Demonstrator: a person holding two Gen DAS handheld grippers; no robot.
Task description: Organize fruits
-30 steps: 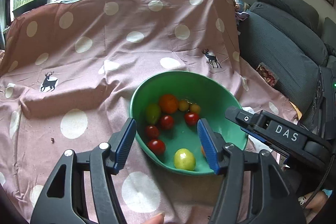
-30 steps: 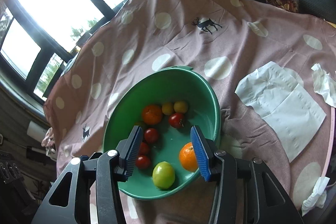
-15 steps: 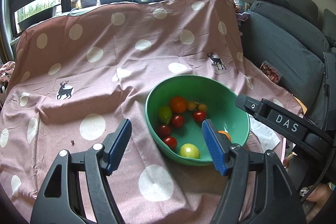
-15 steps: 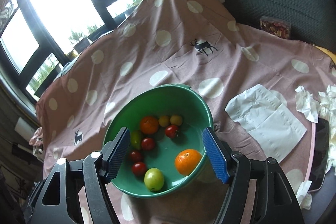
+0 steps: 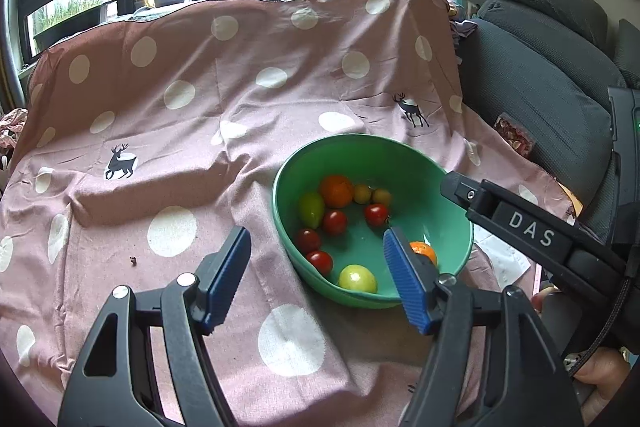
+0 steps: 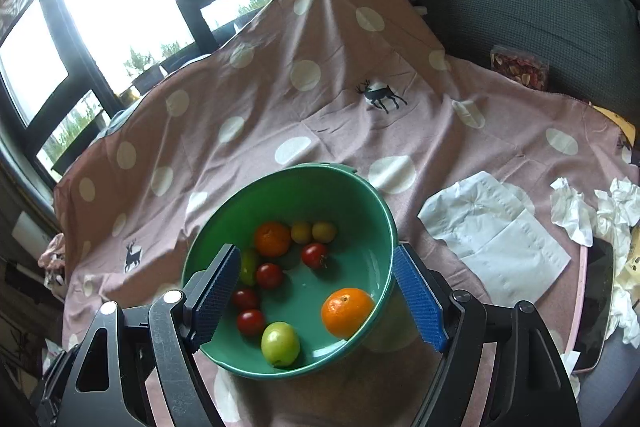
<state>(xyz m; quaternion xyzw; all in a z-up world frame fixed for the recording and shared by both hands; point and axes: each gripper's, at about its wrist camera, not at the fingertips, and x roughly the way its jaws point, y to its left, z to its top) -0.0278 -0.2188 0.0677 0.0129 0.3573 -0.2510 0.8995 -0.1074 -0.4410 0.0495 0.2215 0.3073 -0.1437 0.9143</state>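
Blue jaws wide, nothing held.

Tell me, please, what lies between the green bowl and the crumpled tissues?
A flat white napkin lies on the cloth between the bowl and the tissues; the right wrist view shows it.

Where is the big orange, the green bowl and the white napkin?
big orange (image 6: 347, 311), right wrist view, middle of its peel.
green bowl (image 6: 362, 197), right wrist view, far inner wall.
white napkin (image 6: 500, 247), right wrist view, its flat middle.
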